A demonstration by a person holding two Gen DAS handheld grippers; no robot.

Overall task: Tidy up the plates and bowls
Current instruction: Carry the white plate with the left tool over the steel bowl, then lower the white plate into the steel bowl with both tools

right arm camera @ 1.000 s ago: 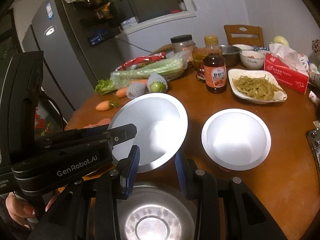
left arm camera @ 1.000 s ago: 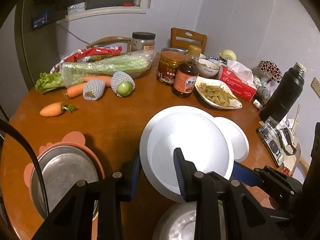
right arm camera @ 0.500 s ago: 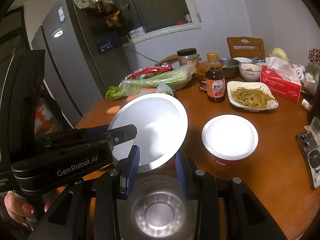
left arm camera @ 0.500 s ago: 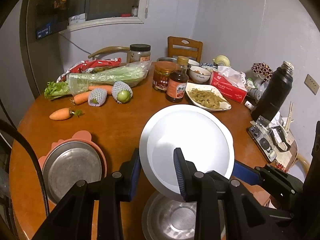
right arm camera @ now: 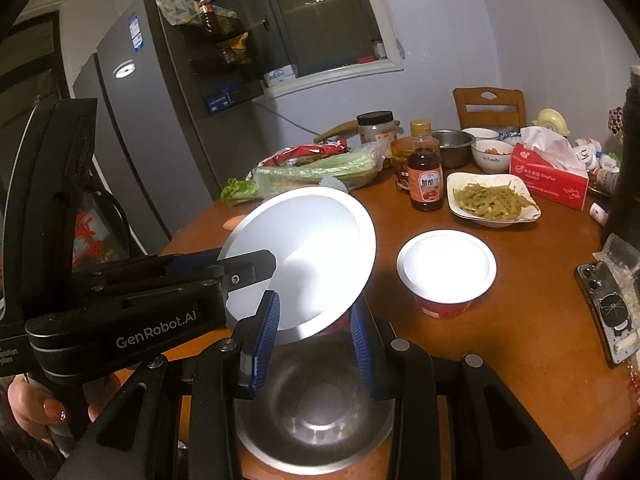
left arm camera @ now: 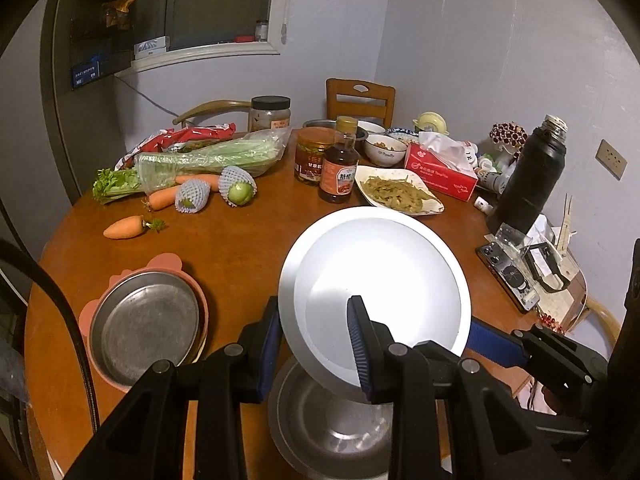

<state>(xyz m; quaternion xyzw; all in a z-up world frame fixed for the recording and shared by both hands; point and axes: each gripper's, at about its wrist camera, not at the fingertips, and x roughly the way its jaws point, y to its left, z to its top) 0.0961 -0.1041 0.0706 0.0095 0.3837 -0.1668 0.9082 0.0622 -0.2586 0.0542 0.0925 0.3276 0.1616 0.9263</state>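
Left wrist view: my left gripper (left arm camera: 316, 344) and right gripper (right arm camera: 316, 338) both clamp the tilted white bowl (left arm camera: 376, 292) above a steel bowl (right arm camera: 316, 412) on the cluttered round wooden table (left arm camera: 240, 252); grey fridge (right arm camera: 152, 120) behind.

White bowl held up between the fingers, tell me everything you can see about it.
The white bowl is wide and round, glossy white inside with a flat rim; some red outside shows under its edge in the right wrist view. It is lifted and tilted above a steel bowl on the table. The left gripper pinches its near wall, and the right gripper pinches another part of the rim.
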